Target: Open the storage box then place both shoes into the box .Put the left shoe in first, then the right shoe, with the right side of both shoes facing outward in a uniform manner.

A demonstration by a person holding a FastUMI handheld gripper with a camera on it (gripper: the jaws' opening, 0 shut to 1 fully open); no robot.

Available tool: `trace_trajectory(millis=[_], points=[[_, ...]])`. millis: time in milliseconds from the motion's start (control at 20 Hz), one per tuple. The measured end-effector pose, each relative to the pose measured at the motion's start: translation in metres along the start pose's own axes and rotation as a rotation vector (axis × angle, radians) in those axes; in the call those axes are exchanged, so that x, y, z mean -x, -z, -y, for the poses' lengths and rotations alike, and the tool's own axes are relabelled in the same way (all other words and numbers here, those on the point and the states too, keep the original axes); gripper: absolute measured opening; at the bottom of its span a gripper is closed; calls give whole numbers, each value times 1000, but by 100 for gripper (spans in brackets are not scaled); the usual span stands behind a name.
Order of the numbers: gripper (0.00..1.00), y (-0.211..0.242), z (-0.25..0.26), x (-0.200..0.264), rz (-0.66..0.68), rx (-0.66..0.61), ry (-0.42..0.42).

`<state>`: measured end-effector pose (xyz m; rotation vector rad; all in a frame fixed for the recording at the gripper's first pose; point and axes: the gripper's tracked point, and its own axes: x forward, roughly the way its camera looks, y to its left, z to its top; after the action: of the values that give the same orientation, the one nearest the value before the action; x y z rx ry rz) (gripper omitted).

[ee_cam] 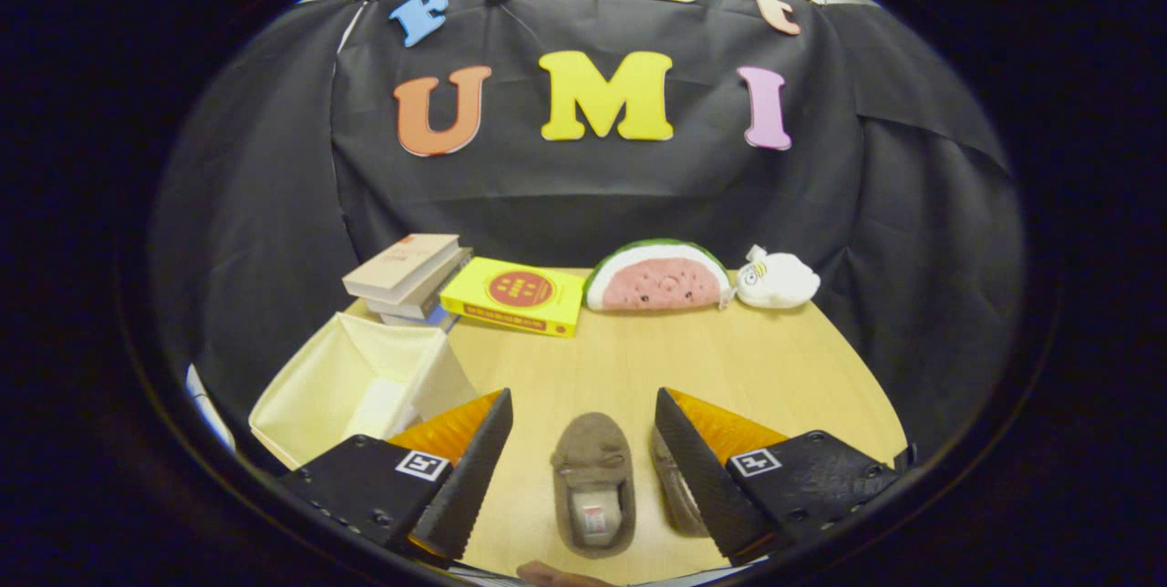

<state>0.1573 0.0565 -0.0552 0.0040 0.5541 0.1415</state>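
Shoes wait unpacked: one brown slipper lies on the surface between the spread, empty tongs, its mate beside the right finger, while the storage box to the left stands open and empty.

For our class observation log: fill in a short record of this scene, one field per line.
tool: open, fingers either side of a shoe
brown shoe: on the table, between the fingers
second shoe: partly behind the right finger
storage box: open, beside the left finger
table: wooden
far edge: books, yellow book, watermelon plush, white plush
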Motion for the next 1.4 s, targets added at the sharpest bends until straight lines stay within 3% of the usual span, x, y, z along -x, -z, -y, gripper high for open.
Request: trace_trajectory(millis=[450,550,650,800,900,1000,1100,1250,1350,1400], points=[[94,88,41,-35,-228,39,40],[85,104,46,-43,-278,47,56],[85,115,43,-47,-313,56,52],[71,132,43,-56,-382,43,64],[48,141,43,-66,-422,15,74],[38,147,44,-75,-442,11,77],[37,155,44,-81,-485,-5,77],[5,160,33,-82,-521,-60,42],[7,157,32,-82,-510,-55,46],[1,157,31,-81,-504,-58,48]])
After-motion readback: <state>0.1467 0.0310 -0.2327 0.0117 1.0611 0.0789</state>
